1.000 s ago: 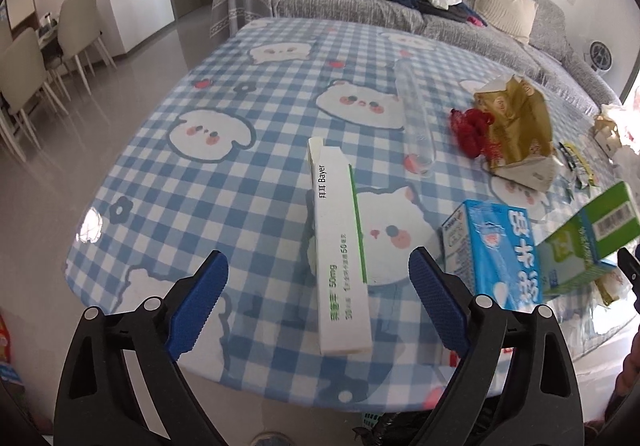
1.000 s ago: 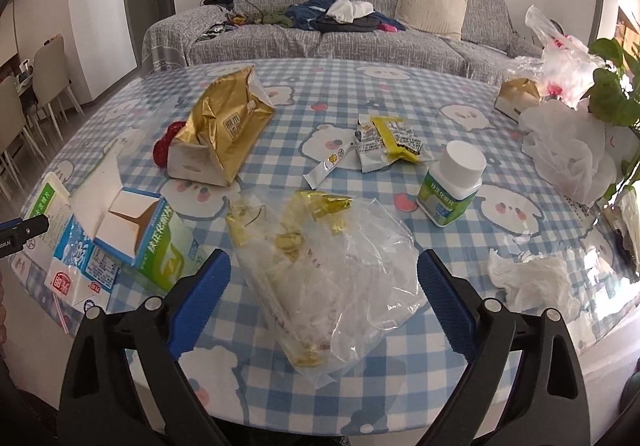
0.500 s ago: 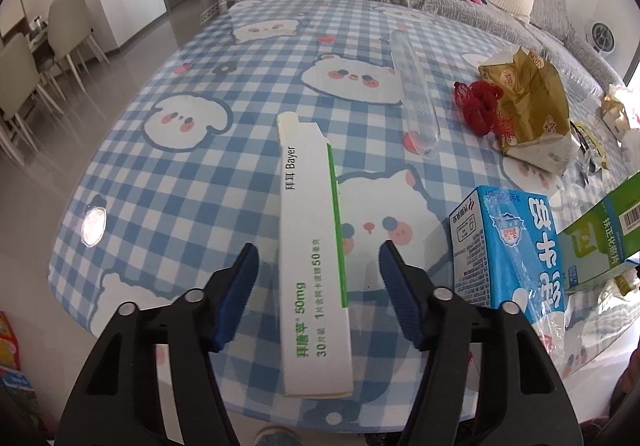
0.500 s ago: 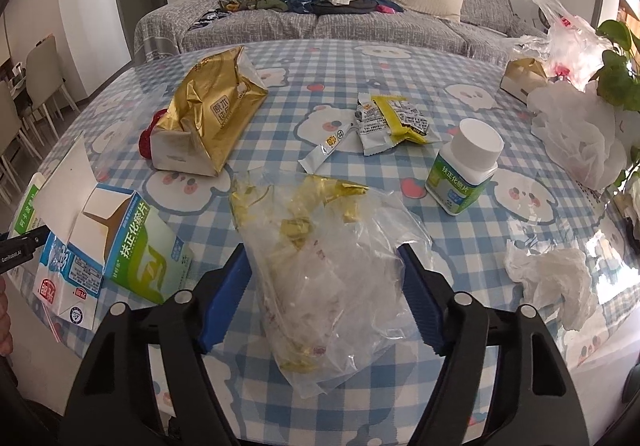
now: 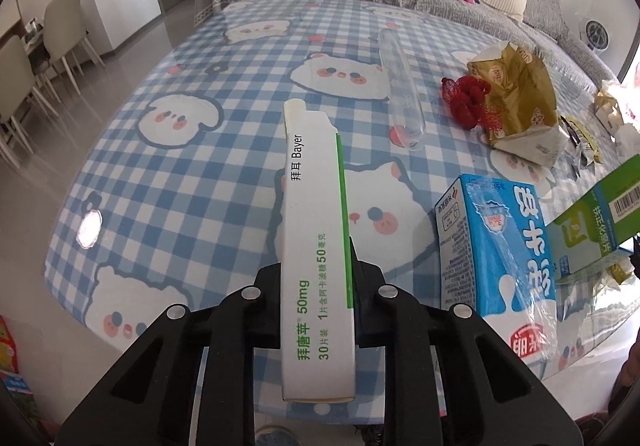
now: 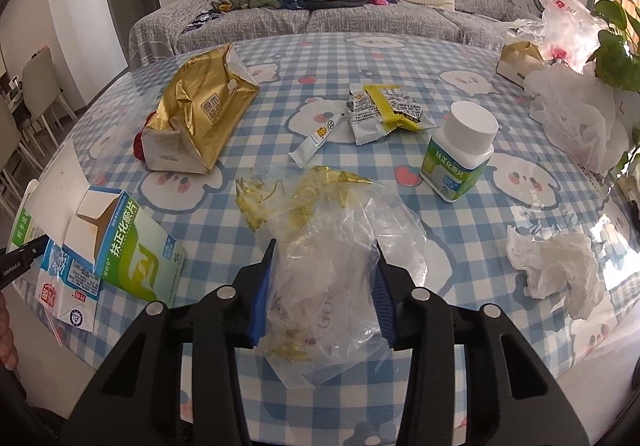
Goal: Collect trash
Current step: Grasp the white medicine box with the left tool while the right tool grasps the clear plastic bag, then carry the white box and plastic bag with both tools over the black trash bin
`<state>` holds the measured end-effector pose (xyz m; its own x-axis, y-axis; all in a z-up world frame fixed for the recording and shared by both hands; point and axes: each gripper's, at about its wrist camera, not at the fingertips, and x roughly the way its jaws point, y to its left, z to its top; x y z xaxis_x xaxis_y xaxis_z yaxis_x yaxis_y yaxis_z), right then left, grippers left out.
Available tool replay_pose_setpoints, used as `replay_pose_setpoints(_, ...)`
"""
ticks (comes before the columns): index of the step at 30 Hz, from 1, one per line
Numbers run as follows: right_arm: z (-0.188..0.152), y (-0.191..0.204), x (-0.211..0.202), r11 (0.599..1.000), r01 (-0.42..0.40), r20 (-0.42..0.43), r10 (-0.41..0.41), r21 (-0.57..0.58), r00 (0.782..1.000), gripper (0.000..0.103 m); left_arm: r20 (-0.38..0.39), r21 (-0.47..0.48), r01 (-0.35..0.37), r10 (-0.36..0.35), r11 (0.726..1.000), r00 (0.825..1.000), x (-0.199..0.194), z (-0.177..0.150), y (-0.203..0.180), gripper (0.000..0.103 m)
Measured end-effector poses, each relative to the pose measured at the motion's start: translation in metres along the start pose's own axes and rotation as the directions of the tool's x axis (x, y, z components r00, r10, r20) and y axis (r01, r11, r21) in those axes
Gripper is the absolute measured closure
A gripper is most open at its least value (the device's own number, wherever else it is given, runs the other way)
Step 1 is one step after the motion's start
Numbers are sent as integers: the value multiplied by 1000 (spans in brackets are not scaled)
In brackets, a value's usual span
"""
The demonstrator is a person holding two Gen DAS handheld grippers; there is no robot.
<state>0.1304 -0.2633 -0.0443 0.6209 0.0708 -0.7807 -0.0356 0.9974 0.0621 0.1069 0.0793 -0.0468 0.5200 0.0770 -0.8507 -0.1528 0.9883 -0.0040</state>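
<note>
A long white medicine box with green print (image 5: 314, 205) lies on the checked bear tablecloth (image 5: 180, 185) near the front edge. My left gripper (image 5: 316, 266) is shut on its near half, one finger on each long side. In the right wrist view a crumpled clear plastic bag with gold wrappers inside (image 6: 332, 238) sits between the blue pads of my right gripper (image 6: 324, 286). Those jaws are closing and squeeze the bag's near end.
A blue milk carton (image 5: 496, 242) and an open green box (image 6: 128, 246) lie between the two grippers. Further back are a gold bag (image 6: 204, 117), a red net (image 5: 466, 95), a clear tube (image 5: 400, 85), snack wrappers (image 6: 384, 109), a white bottle (image 6: 460, 149) and a tissue (image 6: 560, 262).
Both grippers went from wide open to closed in. The left one now clamps the white box, and the right one has bunched the plastic bag between its pads.
</note>
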Motion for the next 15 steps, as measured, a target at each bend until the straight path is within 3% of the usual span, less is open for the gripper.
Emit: replay_pose_setpoints(15, -3, -9, -31, 1000, -12, 58, 10, 22, 998, 64, 57, 2, 26, -26, 1000, 998, -45, -13, -2, 83)
